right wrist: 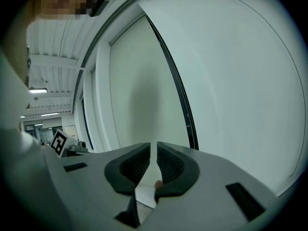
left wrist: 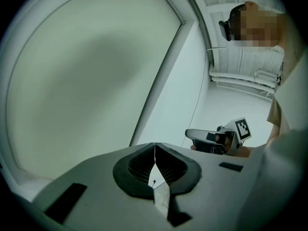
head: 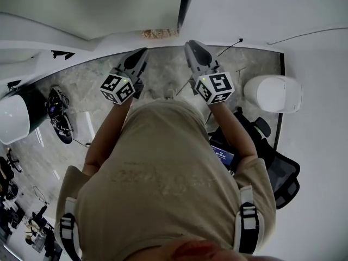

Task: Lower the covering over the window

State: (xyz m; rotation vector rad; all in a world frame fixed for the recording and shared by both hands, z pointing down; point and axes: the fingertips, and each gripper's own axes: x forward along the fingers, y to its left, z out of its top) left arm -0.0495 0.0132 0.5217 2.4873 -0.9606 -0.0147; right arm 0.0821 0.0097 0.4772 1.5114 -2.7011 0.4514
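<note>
The pale green window covering (left wrist: 86, 76) fills the left gripper view and hangs flat in front of me. It also shows in the head view as the covering (head: 92, 7) at the top left, and in the right gripper view as the covering (right wrist: 139, 90) left of a dark frame strip (right wrist: 179, 97). My left gripper (head: 142, 52) points at it, and its pads meet with nothing between them. My right gripper (head: 191, 43) points at the wall beside the frame, with a narrow empty gap between its jaws. A thin cord (left wrist: 201, 93) hangs along the white wall near the right gripper.
A white wall (right wrist: 240, 81) lies right of the frame. On the marbled floor (head: 163, 69) stand a white round bin (head: 273, 93), a black office chair (head: 274, 167) behind my right arm, and a dark device (head: 58, 116) at the left.
</note>
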